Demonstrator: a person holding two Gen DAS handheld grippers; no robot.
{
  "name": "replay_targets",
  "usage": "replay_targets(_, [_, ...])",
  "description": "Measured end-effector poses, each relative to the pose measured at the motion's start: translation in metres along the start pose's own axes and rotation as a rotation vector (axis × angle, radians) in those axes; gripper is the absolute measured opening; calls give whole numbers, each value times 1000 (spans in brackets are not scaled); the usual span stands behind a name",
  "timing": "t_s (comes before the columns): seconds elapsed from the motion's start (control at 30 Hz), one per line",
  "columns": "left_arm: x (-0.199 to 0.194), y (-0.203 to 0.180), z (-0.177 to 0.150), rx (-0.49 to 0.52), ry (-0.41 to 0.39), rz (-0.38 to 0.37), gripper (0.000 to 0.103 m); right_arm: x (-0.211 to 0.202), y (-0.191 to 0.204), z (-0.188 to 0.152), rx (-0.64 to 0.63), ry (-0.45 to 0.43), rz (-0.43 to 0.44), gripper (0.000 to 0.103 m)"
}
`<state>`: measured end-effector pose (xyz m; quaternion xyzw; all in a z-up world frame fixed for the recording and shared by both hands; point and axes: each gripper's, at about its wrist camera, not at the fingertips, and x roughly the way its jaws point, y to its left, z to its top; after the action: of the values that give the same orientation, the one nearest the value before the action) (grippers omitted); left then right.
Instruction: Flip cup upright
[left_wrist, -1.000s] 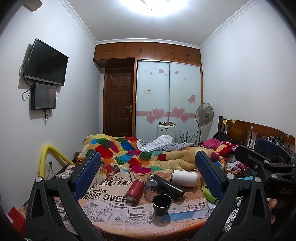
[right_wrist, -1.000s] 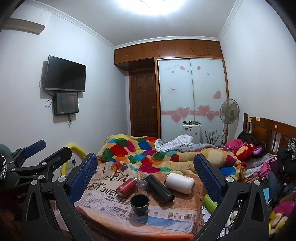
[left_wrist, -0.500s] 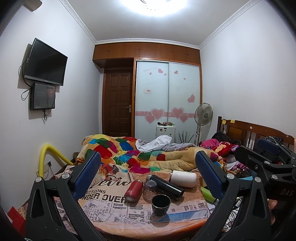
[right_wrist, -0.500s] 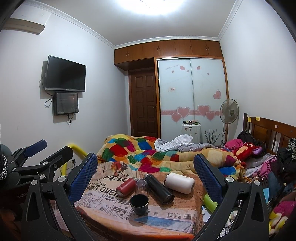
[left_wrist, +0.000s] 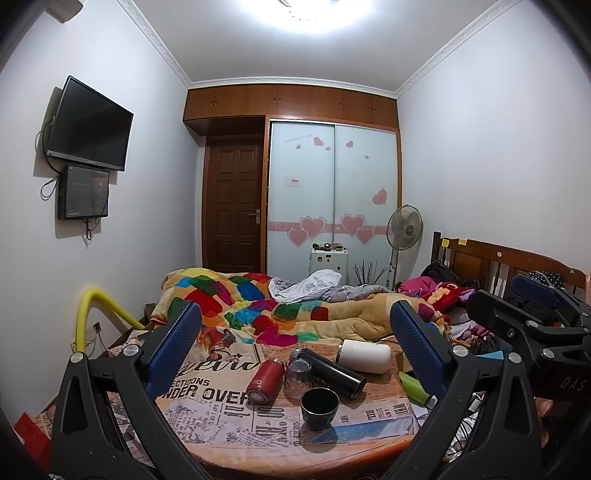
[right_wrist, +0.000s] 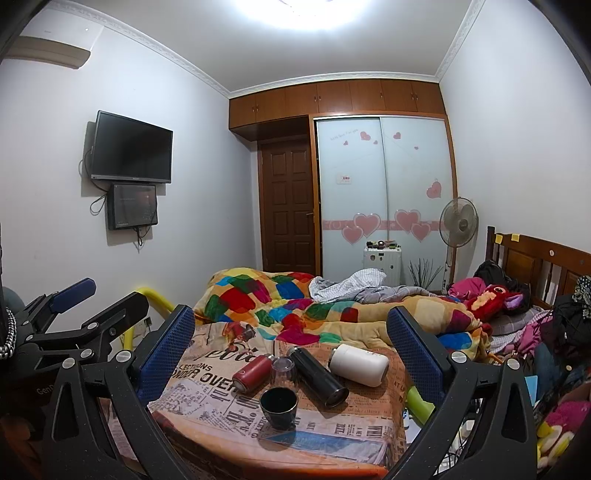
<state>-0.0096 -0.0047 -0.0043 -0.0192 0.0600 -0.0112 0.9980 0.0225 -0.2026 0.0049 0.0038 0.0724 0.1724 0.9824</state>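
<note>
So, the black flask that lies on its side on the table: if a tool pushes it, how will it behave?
The black flask is a smooth cylinder lying flat, so it will probably roll if pushed sideways. It looks glossy, so it may slip in a grip. It lies close to the clear glass and red can, so a push could knock them.

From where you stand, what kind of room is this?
A lived-in bedroom, most likely: a bed with a colourful patchwork quilt and a dark wooden headboard, a sliding-door wardrobe with pink heart stickers, and a black wall-mounted television. Bottles and cups lie on a newspaper-print cloth up front.
</note>
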Motion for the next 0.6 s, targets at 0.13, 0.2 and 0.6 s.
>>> replay_targets(0.13, [0, 1, 0, -4, 1, -2, 102, 0, 0, 0, 0, 0, -1, 103])
replay_targets(0.2, [-1, 1, 0, -5, 0, -3, 102, 0, 0, 0, 1, 0, -1, 103])
replay_targets(0.6, [0, 2, 0, -4, 1, 0, 102, 0, 0, 1, -1, 2, -3, 103])
